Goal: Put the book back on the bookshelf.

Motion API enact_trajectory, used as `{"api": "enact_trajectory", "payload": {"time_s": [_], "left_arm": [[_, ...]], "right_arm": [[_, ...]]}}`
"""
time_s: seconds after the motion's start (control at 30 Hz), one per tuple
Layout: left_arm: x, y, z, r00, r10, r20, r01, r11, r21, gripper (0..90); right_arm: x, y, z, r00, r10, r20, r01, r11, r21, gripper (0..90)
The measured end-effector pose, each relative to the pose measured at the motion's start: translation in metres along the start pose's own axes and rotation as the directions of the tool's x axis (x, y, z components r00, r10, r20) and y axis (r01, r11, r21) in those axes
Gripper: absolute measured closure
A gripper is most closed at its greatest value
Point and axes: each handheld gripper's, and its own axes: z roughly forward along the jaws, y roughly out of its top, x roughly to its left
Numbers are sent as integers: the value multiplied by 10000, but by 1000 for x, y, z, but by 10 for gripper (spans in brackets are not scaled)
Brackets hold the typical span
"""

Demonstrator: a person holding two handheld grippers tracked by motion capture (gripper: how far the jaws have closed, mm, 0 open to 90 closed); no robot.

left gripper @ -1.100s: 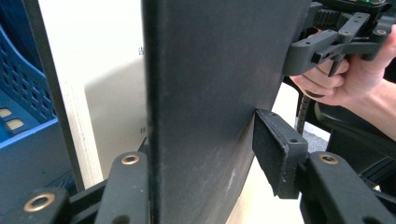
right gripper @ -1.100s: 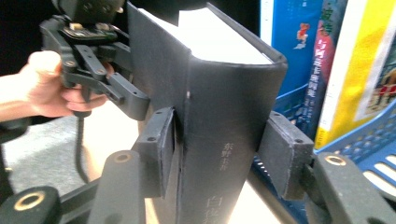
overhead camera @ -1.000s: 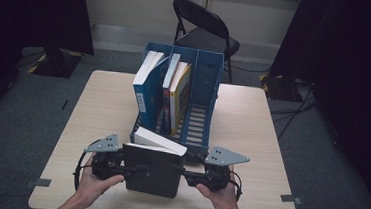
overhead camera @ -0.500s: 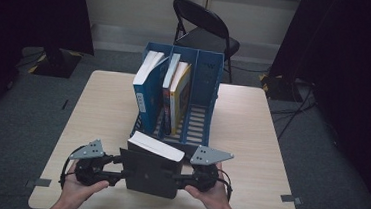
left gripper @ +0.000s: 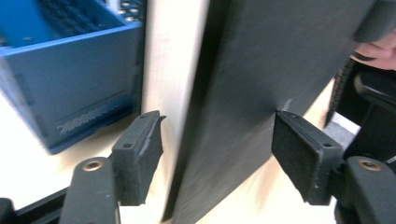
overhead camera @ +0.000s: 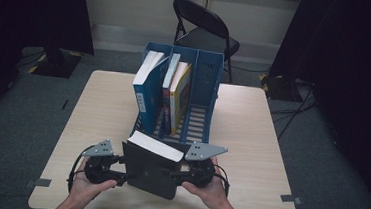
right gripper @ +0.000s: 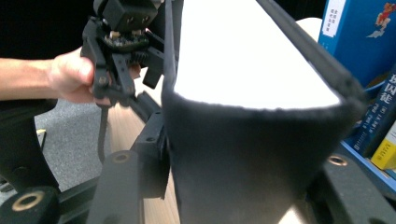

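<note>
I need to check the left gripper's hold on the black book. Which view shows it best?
The left gripper view: its fingers stand apart from the black book, not pressing. The high view shows the left gripper small; the right gripper view shows it distant.

The blue file rack (overhead camera: 201,98) with books (overhead camera: 147,89) blocks the table's (overhead camera: 251,130) middle toward the far edge; bare tabletop lies open along both side edges.

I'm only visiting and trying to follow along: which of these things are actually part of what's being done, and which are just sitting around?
In use:
- black book
- right claw, clamped on it
- left claw, open around its edge
- blue file rack

Just around:
- blue book and two more in the rack
- folding chair
- table
</note>
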Motion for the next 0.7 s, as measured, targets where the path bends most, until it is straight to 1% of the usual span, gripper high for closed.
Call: {"api": "enact_trajectory", "payload": {"time_s": [0.03,0.1,0.13,0.17,0.2,0.3,0.33,0.4,0.43,0.47,0.5,0.53,0.57,0.6,0.63,0.7], "left_arm": [[-1,0,1,10000,23,-93,-23,10000,31,302],[-1,1,0,10000,46,-74,-45,9999,97,299],[-2,0,-1,9999,88,-79,-87,9999,104,301],[-2,0,-1,9999,88,-79,-87,9999,104,300],[-2,0,-2,9999,91,-63,-91,9999,83,299],[-1,-1,-3,9999,116,-31,-116,9999,97,300],[-2,0,-2,10000,21,-22,-21,10000,75,303],[-2,1,-3,10000,-36,74,36,10000,-36,302],[-1,1,-4,9999,-20,106,21,10000,-61,302],[-1,1,-6,10000,46,32,-46,10000,-54,282],[0,0,-8,10000,51,-71,-52,9999,-122,282],[3,0,-12,9999,-31,-138,28,9999,-161,267],[4,-1,-14,9999,-79,-118,77,9998,-185,234],[9,-3,-19,9999,-83,-148,79,9995,-311,194],[9,-3,-19,9999,-83,-148,79,9995,-311,169],[12,-5,-23,9994,-171,-298,162,9994,-299,167]], "right_arm": [[0,1,1,10000,23,24,-23,10000,-36,463],[1,4,6,10000,15,56,-15,10000,-93,455],[1,7,13,9998,142,-164,-144,9998,-126,456],[1,9,16,9994,146,-310,-149,9999,-84,452],[2,9,19,9994,105,-342,-110,9998,-155,441],[2,10,20,9994,87,-333,-95,9997,-217,438],[2,9,20,9994,100,-342,-108,9997,-229,439],[2,9,18,9993,-39,-371,37,10000,-54,462],[2,9,18,9993,-39,-371,37,10000,-54,462],[5,8,17,9995,-75,-304,75,10000,4,466],[5,8,17,9995,-75,-304,75,10000,4,466],[6,9,17,9996,-114,-270,116,9999,67,470],[7,9,15,9994,-252,-218,255,9996,147,493],[7,10,12,9989,-405,-219,411,9987,286,514],[7,10,12,9989,-405,-219,411,9987,286,514],[7,10,10,9985,-496,-235,505,9981,361,521]]}}
